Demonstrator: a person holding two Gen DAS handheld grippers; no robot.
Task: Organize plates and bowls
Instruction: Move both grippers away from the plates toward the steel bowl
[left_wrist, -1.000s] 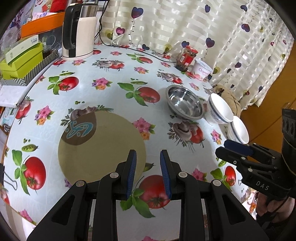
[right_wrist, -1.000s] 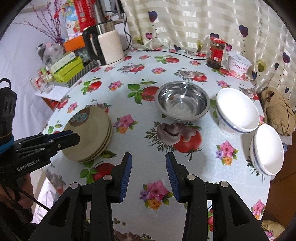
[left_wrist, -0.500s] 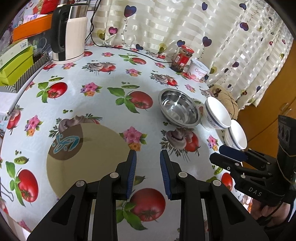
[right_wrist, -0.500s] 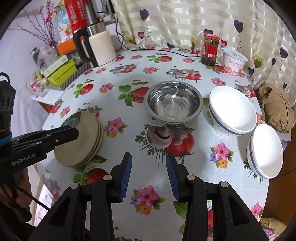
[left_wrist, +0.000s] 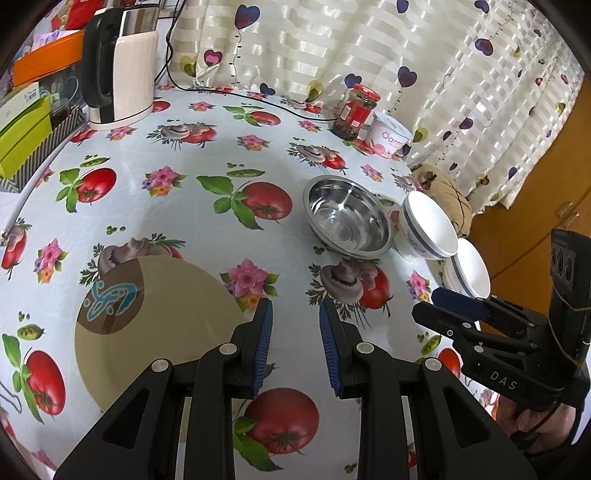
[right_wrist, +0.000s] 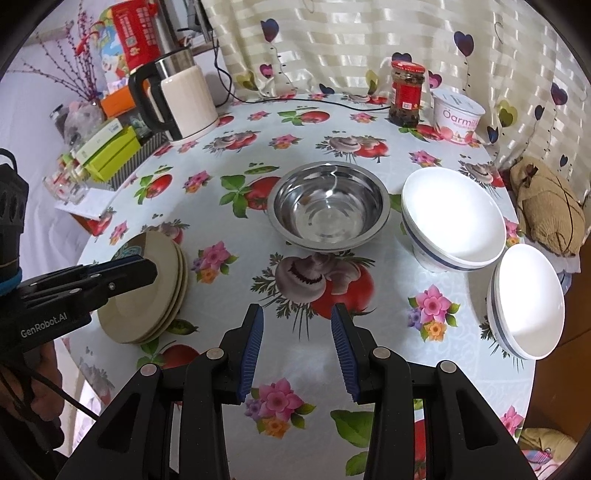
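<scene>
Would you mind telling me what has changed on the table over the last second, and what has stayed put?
Only the grippers moved. The right gripper drew closer to the steel bowl, staying open and empty. The left gripper drifted to the right off the stack of plates, also open and empty. Nothing was grasped or released. The plates, steel bowl and both white bowl stacks stayed where they were.

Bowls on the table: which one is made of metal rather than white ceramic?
The steel bowl, shiny and reflective, beside the plate stack. The two bowl stacks to its right are white with blue bands.
</scene>
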